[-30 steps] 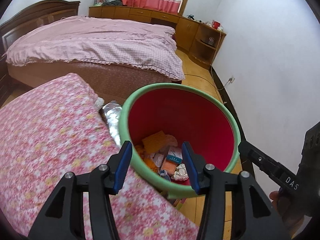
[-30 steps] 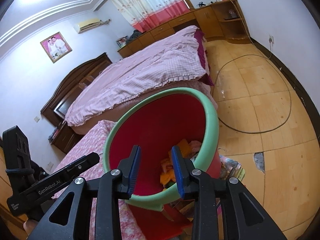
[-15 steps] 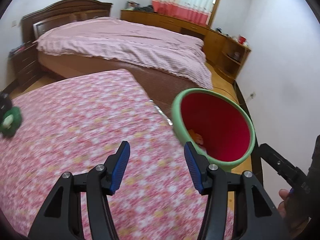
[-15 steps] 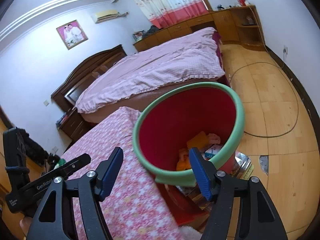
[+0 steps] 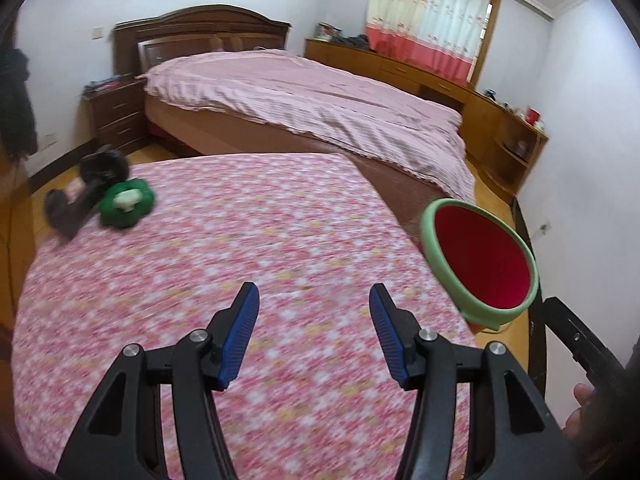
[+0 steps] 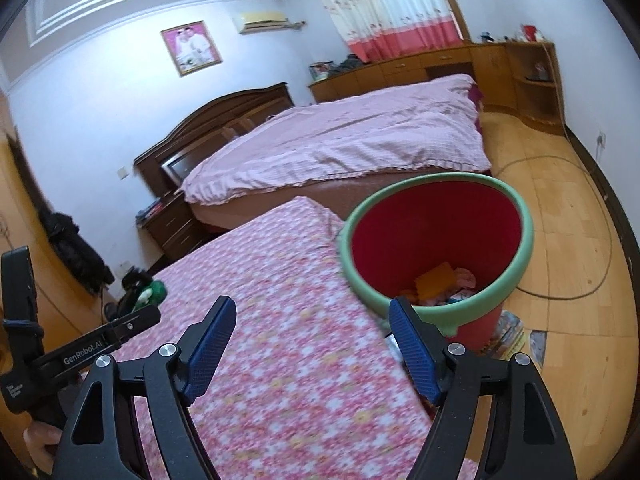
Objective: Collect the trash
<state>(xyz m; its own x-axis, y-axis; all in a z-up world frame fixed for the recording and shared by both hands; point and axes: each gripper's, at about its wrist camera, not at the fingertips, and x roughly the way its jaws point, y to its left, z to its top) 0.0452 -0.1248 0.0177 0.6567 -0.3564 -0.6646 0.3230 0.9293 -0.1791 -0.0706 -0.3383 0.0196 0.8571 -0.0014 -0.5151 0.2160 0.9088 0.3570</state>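
A red bin with a green rim (image 5: 482,264) stands at the right edge of a table with a pink floral cloth (image 5: 208,280). It shows larger in the right wrist view (image 6: 436,240), with orange and pale trash (image 6: 438,280) at its bottom. My left gripper (image 5: 314,334) is open and empty above the cloth, left of the bin. My right gripper (image 6: 312,350) is open and empty above the cloth, its right finger in front of the bin's near rim. A green and white object (image 5: 126,202) lies at the cloth's far left, beside a dark object (image 5: 84,196).
A bed with a pink cover (image 5: 312,100) stands behind the table. Wooden cabinets (image 5: 504,136) line the far wall. A nightstand (image 5: 116,116) is left of the bed. A cable (image 6: 580,240) loops on the wooden floor, and flat packaging (image 6: 510,334) lies by the bin's base.
Both grippers pulled back from over the bin and swung left over the floral cloth. My right gripper's jaws opened wide. The green object at the far left came into view.
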